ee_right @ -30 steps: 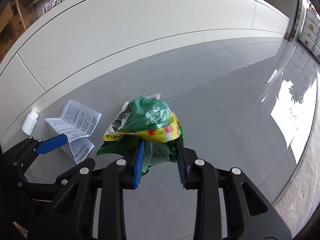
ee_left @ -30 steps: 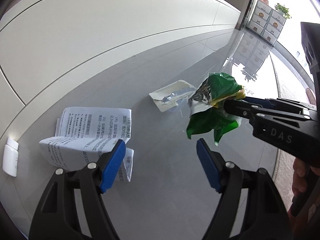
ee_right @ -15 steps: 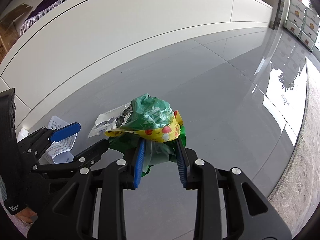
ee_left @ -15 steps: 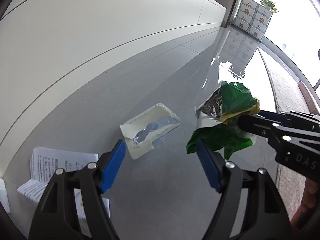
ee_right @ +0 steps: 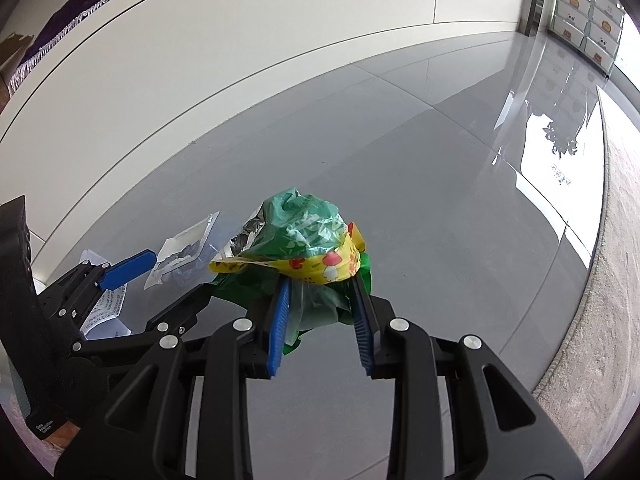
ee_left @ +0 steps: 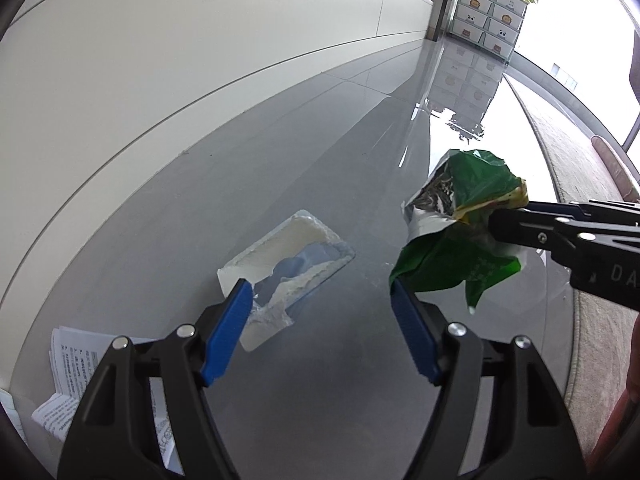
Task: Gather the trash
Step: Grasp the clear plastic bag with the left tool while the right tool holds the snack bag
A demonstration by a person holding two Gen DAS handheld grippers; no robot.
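Trash (ee_right: 304,248) clamped in downward-tilted right claw (ee_right: 320,300).

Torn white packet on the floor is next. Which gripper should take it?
Left. The left gripper is open and empty, with the torn white packet just ahead of its fingers. The right gripper is shut on the green wrapper bundle.

The left gripper (ee_left: 322,294) pointed steeply down with its blue pads spread wide and nothing between them. The right gripper (ee_right: 322,292) also pointed down beside it, and its pads were pressed on a bundle of crumpled wrappers (ee_right: 304,240).
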